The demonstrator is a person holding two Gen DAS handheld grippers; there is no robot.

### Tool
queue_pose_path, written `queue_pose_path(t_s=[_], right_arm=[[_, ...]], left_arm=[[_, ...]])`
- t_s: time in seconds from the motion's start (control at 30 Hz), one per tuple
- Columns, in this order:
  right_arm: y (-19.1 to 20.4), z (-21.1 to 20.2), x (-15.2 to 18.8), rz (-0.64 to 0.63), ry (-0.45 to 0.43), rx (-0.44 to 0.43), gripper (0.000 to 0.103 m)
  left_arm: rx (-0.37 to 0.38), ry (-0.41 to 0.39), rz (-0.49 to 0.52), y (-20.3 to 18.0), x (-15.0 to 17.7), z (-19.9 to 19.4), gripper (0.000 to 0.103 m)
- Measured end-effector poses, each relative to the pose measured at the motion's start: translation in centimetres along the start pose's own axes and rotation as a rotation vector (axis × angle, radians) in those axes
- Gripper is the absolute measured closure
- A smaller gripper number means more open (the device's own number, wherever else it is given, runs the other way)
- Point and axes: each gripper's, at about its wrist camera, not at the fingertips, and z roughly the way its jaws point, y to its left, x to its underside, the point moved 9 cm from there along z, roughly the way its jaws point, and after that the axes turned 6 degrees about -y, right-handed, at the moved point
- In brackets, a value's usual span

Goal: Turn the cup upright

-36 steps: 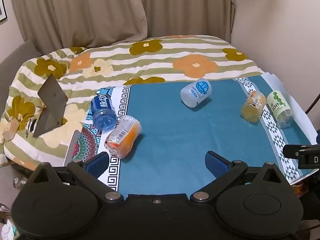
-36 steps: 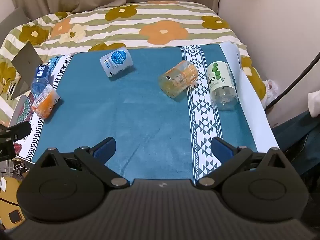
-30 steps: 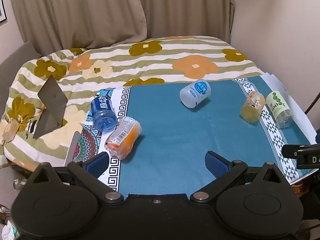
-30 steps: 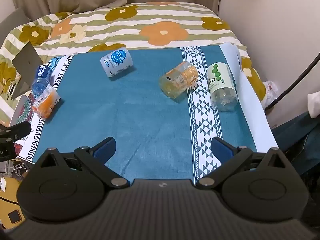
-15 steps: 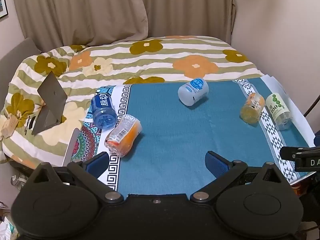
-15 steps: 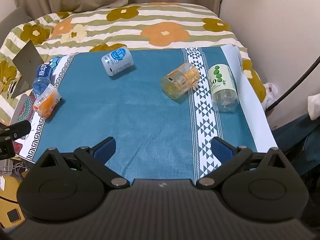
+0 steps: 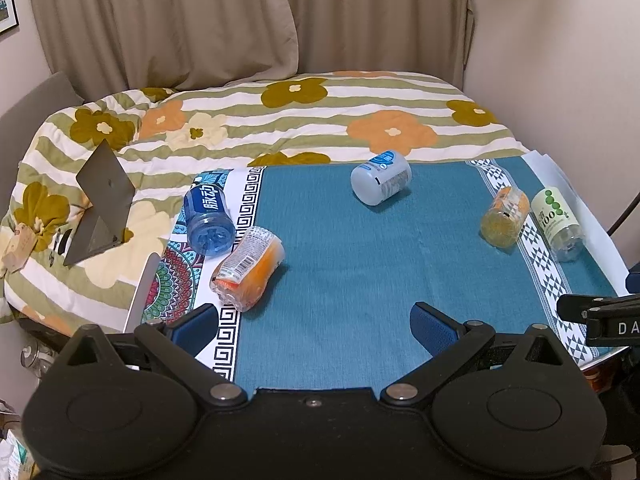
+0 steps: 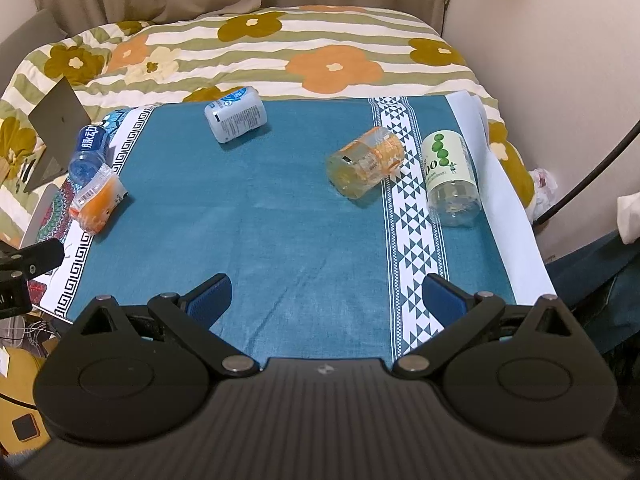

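Several cut bottle cups lie on their sides on a teal cloth [image 7: 360, 260]. A white-blue cup [image 7: 381, 182] lies at the back middle, also in the right wrist view [image 8: 236, 119]. A yellow-orange cup [image 8: 365, 167] and a green-label cup [image 8: 450, 178] lie at the right. A blue cup [image 7: 209, 220] and an orange cup [image 7: 249, 274] lie at the left. My left gripper [image 7: 316, 328] is open and empty near the front edge. My right gripper [image 8: 326, 298] is open and empty, apart from all cups.
The cloth lies on a surface covered with a flowered striped blanket [image 7: 304, 120]. A grey folded stand [image 7: 100, 208] sits at the left. Curtains and a wall stand behind. A cable [image 8: 592, 168] hangs at the right, beyond the edge.
Both grippers stay open. The white-blue cup has rolled a little, so its label side shows now. Both views have shifted slightly.
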Motion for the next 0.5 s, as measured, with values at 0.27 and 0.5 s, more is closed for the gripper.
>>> queue_pose_path(t_s=[0.27,0.5], right_arm=[[0.06,0.09,0.10,-0.004,0.000,0.002,0.000],[0.16,0.00,0.24,-0.001,-0.003,0.005,0.000]], left_arm=[[0.001,0.000,-0.004,-0.04,0.04,-0.06,0.000],[0.006,0.003,-0.009,-0.48,-0.15,0.03,0.000]])
